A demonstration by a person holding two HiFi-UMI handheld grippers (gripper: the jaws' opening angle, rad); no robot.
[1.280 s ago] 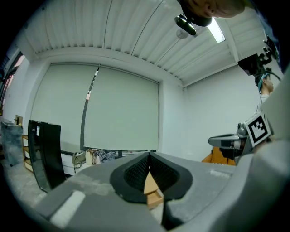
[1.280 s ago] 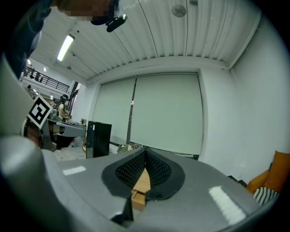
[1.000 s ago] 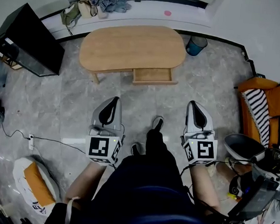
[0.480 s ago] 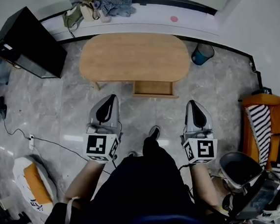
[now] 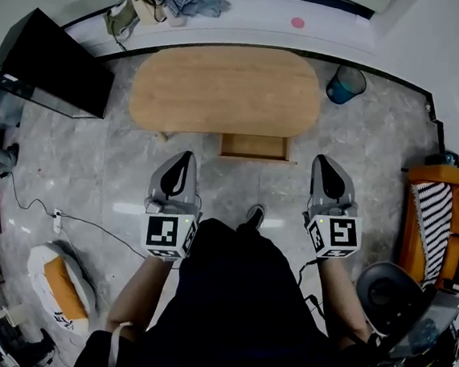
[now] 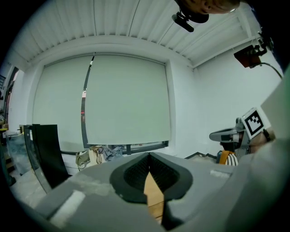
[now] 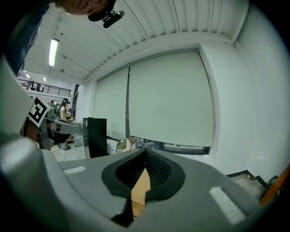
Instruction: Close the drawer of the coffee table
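- Grey marble floor [image 5: 94, 166] fills the room, with a black cabinet [image 5: 51, 61] at the far left and a blue bin [image 5: 345, 85] at the far right.
- We see an oval wooden bench [image 5: 226, 90] standing across the far side.
- Its drawer [image 5: 254, 146] sticks out partway from the near edge, slightly right of the middle.
- Our left hand-held gripper [image 5: 185, 160] hangs on the near side of the bench, left of the drawer, jaws pressed together and empty.
- Our right hand-held gripper [image 5: 324, 164] hangs level with it, right of the drawer, likewise closed on nothing.
- Both point toward the bench, and neither touches the drawer.
- Our shoe [image 5: 253, 216] rests on the floor between them.
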